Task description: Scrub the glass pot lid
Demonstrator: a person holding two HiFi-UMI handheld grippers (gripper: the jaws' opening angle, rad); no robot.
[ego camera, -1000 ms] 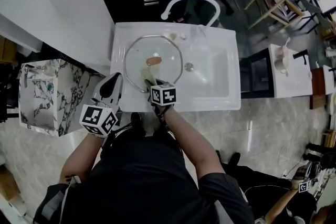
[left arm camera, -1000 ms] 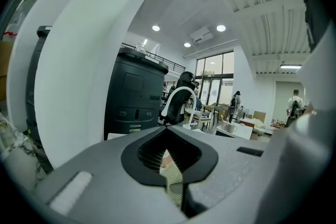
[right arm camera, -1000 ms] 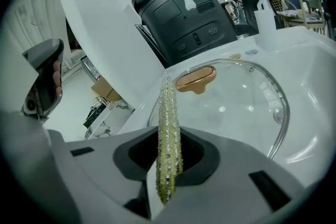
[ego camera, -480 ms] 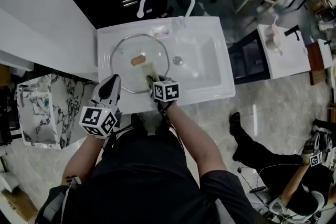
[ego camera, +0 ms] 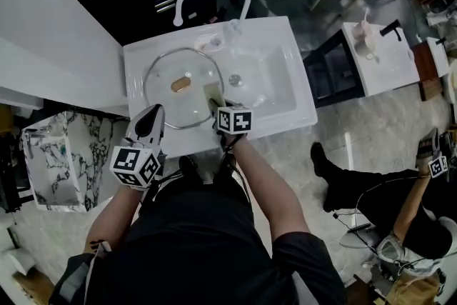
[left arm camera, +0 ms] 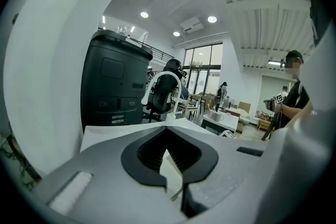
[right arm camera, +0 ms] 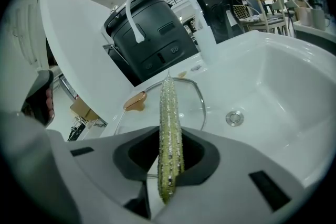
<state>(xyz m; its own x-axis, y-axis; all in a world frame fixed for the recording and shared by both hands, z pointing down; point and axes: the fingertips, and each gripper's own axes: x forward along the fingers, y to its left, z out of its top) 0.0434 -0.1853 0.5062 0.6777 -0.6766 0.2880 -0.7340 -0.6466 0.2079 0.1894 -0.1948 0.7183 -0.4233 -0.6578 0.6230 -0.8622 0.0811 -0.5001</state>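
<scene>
Only the right gripper view shows the right claw (right arm camera: 169, 168) pinching a sponge (right arm camera: 169, 128) edge-on above the glass pot lid (right arm camera: 139, 115). The head view places the lid in the left half of the sink (ego camera: 285, 75), with the left claw (ego camera: 155, 112) closed on its metal rim and both forearms reaching forward.

Sponge (right arm camera: 169, 134) yellow-green, speckled; sink (ego camera: 282, 32) white; lid knob (ego camera: 181, 85) copper.

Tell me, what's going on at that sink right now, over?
Left tool pinching lid rim. Right tool shut on sponge, tip over the glass. Lid lies in sink, nothing blocking it.
</scene>
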